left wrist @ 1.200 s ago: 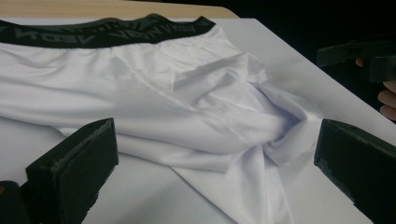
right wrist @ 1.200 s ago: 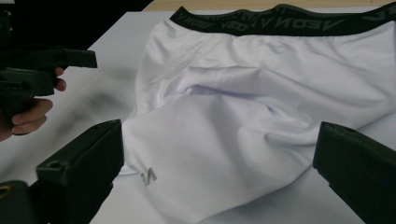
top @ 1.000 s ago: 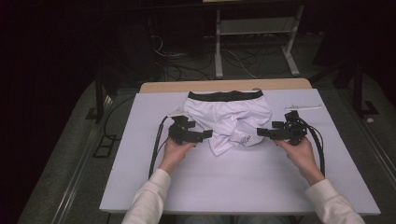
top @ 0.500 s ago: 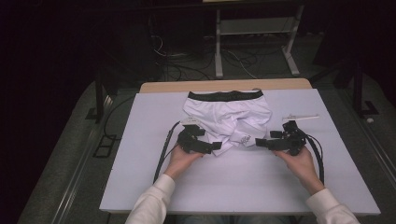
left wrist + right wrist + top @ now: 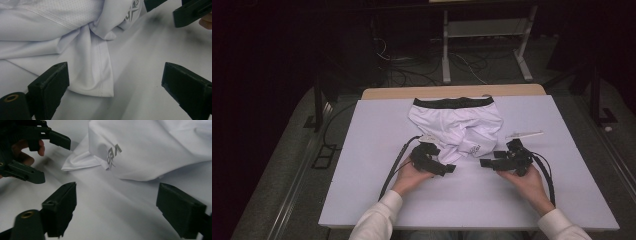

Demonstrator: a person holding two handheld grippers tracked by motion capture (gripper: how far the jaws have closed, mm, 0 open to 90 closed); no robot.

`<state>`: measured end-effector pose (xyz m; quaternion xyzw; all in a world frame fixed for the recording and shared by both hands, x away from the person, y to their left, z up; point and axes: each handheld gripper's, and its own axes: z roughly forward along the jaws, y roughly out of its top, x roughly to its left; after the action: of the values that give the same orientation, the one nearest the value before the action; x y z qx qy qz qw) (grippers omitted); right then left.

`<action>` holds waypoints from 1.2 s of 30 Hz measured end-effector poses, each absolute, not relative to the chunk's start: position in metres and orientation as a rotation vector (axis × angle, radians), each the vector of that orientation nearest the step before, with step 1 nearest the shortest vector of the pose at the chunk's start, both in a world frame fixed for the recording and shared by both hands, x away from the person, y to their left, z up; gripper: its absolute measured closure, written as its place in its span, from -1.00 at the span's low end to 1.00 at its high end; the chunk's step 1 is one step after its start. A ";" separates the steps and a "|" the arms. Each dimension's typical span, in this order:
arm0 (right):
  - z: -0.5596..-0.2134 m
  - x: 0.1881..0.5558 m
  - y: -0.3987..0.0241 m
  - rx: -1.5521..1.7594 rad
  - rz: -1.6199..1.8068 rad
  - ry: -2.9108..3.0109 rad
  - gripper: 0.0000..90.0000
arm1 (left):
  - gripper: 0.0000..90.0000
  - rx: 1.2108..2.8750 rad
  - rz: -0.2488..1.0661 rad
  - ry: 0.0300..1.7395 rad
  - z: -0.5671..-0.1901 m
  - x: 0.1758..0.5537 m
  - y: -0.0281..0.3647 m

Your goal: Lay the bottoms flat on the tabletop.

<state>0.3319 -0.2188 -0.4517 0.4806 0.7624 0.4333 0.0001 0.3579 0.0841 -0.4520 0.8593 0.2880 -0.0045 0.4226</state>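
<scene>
Since the earlier frames both hands have come in from either side of the garment toward the near edge of the table, and both sets of fingers have just been narrowing, with nothing caught between them yet.

The left gripper [image 5: 451,169] sits at the near left tip of the white shorts [image 5: 457,127], its fingers apart; in the left gripper view a hemmed leg corner [image 5: 100,82] lies on the table just ahead of the gap and toward its left finger [image 5: 51,83]. The right gripper [image 5: 486,162] waits just off the near right leg, fingers likewise apart over bare table [image 5: 362,150].

The shorts lie toward the far edge, black waistband [image 5: 453,103] along the far side, the legs bunched and folded toward the near side. A thin white strip [image 5: 524,134] rests near the right edge.

By my judgement the work is at its start: the garment is rumpled, no corner is gripped, and both grasps and any spreading or folding are still to come.

A small grey logo [image 5: 112,153] is printed on the leg; its letters are too stylised to read with confidence.
</scene>
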 end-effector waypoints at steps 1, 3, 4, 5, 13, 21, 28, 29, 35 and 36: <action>-0.454 0.333 -0.217 1.508 1.352 2.406 -0.53 | -0.74 2.155 -0.010 0.713 -0.452 0.358 0.084; -0.458 0.335 -0.212 1.499 1.328 2.433 -0.43 | -0.67 2.167 -0.010 0.702 -0.453 0.357 0.082; -0.458 0.335 -0.212 1.499 1.328 2.433 -0.43 | -0.67 2.177 -0.005 0.696 -0.454 0.357 0.082; -0.459 0.336 -0.211 1.498 1.326 2.435 -0.40 | -0.66 2.188 0.001 0.690 -0.455 0.357 0.082; -0.466 0.352 -0.201 1.458 1.333 2.424 -0.12 | -0.05 2.222 0.074 0.708 -0.459 0.362 0.082; -0.465 0.362 -0.203 1.475 1.337 2.360 0.72 | 0.68 2.243 0.174 0.689 -0.460 0.366 0.083; -0.447 0.363 -0.219 1.493 1.434 2.344 0.91 | 0.91 2.265 0.187 0.709 -0.455 0.370 0.084; -0.444 0.362 -0.222 1.499 1.453 2.343 0.91 | 0.91 2.270 0.195 0.709 -0.452 0.369 0.086; -0.429 0.355 -0.242 1.539 1.541 2.358 0.92 | 0.91 2.231 0.257 0.707 -0.430 0.360 0.109; -0.426 0.353 -0.245 1.543 1.557 2.362 0.92 | 0.91 2.220 0.265 0.713 -0.427 0.358 0.115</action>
<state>0.3525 -0.2450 -0.4265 0.4785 0.7323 0.4829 -0.0404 0.3580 0.1146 -0.4270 0.8723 0.2800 0.1042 0.3871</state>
